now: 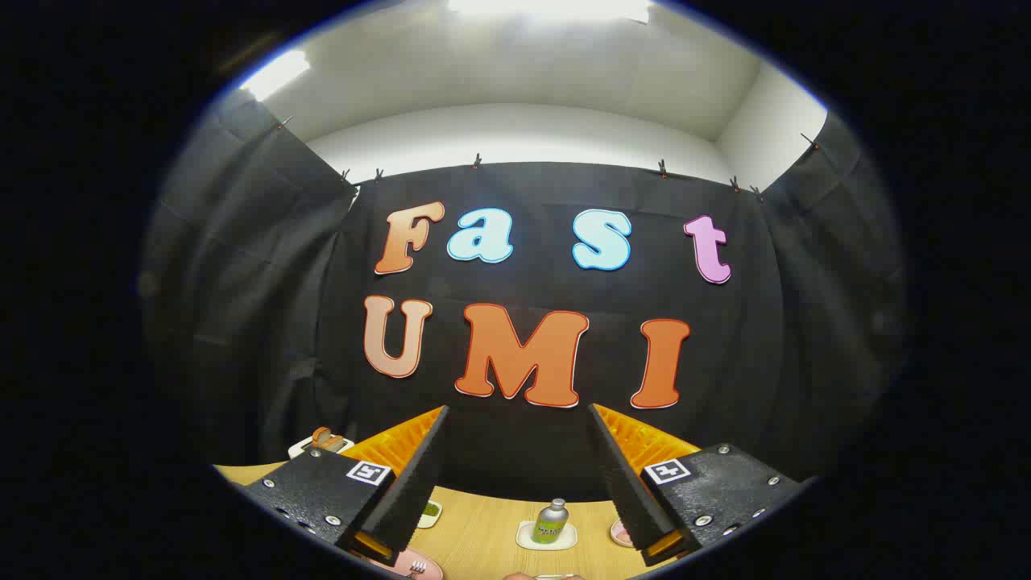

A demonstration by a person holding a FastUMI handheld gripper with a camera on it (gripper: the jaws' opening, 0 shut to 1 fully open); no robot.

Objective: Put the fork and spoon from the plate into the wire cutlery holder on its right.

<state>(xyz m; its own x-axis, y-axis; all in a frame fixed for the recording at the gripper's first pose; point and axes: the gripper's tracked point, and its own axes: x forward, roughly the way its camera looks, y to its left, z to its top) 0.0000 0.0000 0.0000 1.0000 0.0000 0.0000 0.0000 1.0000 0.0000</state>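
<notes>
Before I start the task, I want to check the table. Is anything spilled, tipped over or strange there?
Nothing stands out. The small bottle stands upright on its white dish, between and beyond the open fingers. The fork tip lies on the pink plate. No spill shows on the wooden table.

My single fisheye camera riding on the gripper [515,483], looking forward along its parted jaws, pitched well upward at the booth's cloth wall [523,451] and ceiling, table [483,536] glimpsed low between them, fairly near.

Black cloth wall [515,451], wooden table [483,536], ceiling lights [548,8].
</notes>
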